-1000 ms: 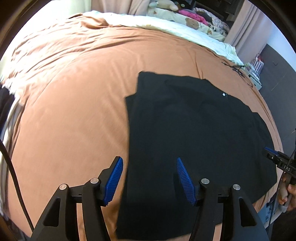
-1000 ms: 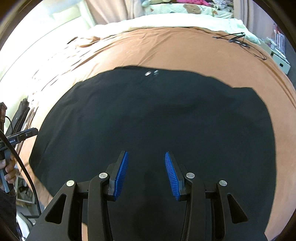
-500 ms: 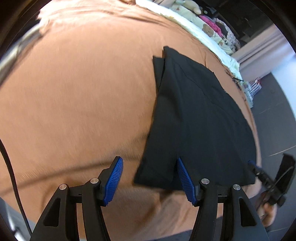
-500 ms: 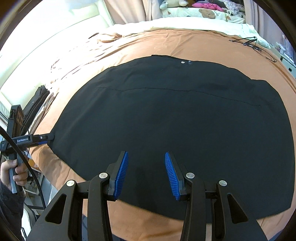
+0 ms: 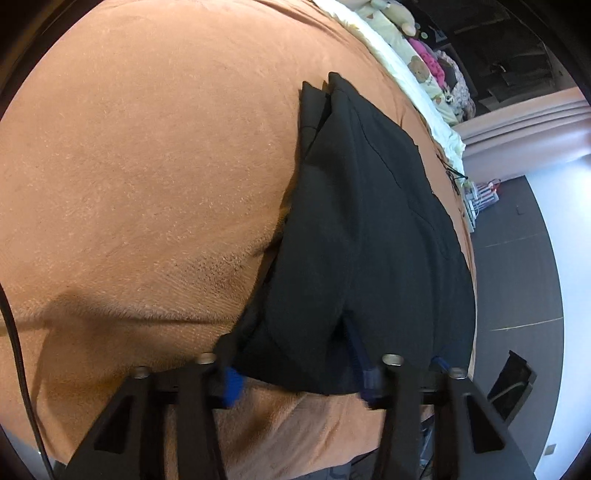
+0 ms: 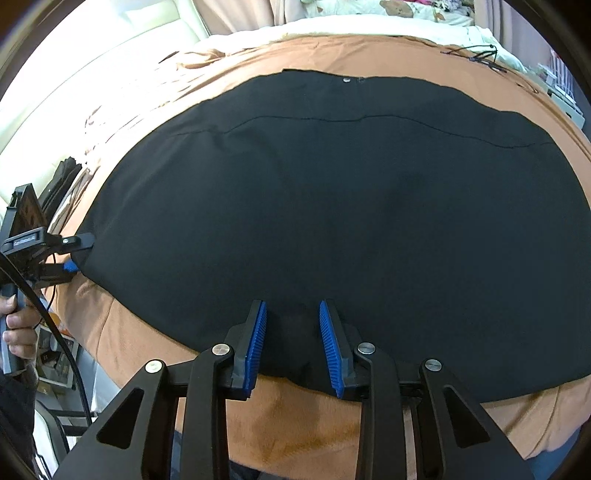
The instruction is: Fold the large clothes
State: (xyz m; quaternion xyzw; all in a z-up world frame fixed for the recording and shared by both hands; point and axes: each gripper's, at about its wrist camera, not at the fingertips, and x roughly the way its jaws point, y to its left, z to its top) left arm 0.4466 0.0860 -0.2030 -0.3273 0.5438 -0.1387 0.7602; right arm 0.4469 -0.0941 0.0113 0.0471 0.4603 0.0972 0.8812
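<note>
Matte black garment point(image 6: 332, 206) lies flat on fuzzy orange-brown bedspread point(image 5: 147, 166).

Setting: a bedroom in a home. Work surface is a wide bed point(image 6: 388, 59) covered by an orange-brown fleece blanket point(image 5: 155, 155), with a cream sheet point(image 6: 332, 27) showing at its far end. Stuffed toys point(image 5: 417, 70) and patterned bedding are piled by the head of the bed. Pinkish curtains point(image 5: 524, 125) hang beyond it, and daylight comes in from the window side. Dark grey floor point(image 5: 517, 280) runs alongside. A black cable point(image 6: 476, 55) lies on the blanket near the far edge.
</note>
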